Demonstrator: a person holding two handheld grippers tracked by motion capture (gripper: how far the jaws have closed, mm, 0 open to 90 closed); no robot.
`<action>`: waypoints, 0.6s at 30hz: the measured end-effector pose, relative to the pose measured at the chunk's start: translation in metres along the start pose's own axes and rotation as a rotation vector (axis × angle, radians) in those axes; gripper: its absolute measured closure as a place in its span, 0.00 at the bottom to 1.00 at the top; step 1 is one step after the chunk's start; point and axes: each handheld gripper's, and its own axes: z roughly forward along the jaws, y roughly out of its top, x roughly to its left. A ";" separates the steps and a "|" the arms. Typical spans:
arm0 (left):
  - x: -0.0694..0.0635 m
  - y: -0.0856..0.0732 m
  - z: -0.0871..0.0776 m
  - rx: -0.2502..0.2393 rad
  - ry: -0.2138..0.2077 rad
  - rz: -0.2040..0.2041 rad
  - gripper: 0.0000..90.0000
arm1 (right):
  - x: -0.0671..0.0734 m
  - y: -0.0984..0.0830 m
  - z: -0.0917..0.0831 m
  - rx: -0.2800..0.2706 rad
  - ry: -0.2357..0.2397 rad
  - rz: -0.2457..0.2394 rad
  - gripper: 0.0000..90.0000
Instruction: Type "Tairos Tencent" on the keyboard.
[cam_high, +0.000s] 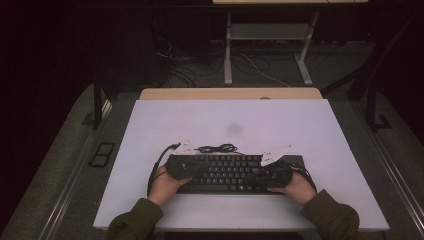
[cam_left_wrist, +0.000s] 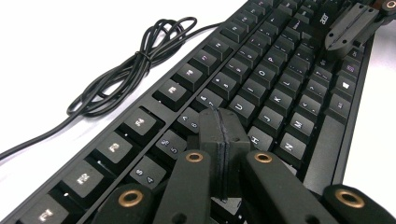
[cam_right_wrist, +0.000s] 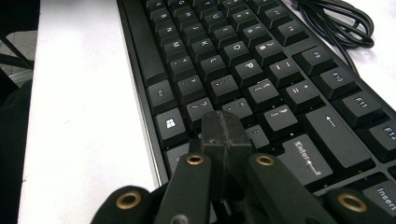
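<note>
A black keyboard (cam_high: 227, 172) lies on the white table top (cam_high: 230, 120), near its front edge. My left gripper (cam_high: 192, 169) hovers over the keyboard's left part and my right gripper (cam_high: 262, 176) over its right part. In the left gripper view the keyboard (cam_left_wrist: 261, 79) runs away from the shut jaws of the left gripper (cam_left_wrist: 223, 116), whose tips sit above the letter rows with nothing between them. The right gripper's jaws (cam_left_wrist: 348, 30) show far off there. In the right gripper view the right gripper (cam_right_wrist: 225, 122) is shut just above the keyboard (cam_right_wrist: 243, 65), near the Enter key.
The keyboard's coiled black cable (cam_high: 217, 148) lies on the table just behind it, seen as the cable (cam_left_wrist: 126, 70) and the cable (cam_right_wrist: 338, 21) in the gripper views. A wooden edge (cam_high: 230, 93) shows behind the white top. Desk legs (cam_high: 228, 50) and floor cables stand beyond.
</note>
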 end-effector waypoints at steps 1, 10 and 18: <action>0.000 0.000 0.000 -0.001 -0.001 -0.002 0.99 | 0.000 0.000 0.000 0.000 0.000 0.000 0.99; 0.000 0.000 -0.006 -0.023 -0.007 -0.010 0.98 | 0.000 0.001 -0.001 0.001 -0.003 -0.002 0.99; 0.002 -0.003 -0.013 -0.044 -0.014 -0.019 0.88 | -0.001 0.003 -0.007 -0.048 0.000 0.008 0.99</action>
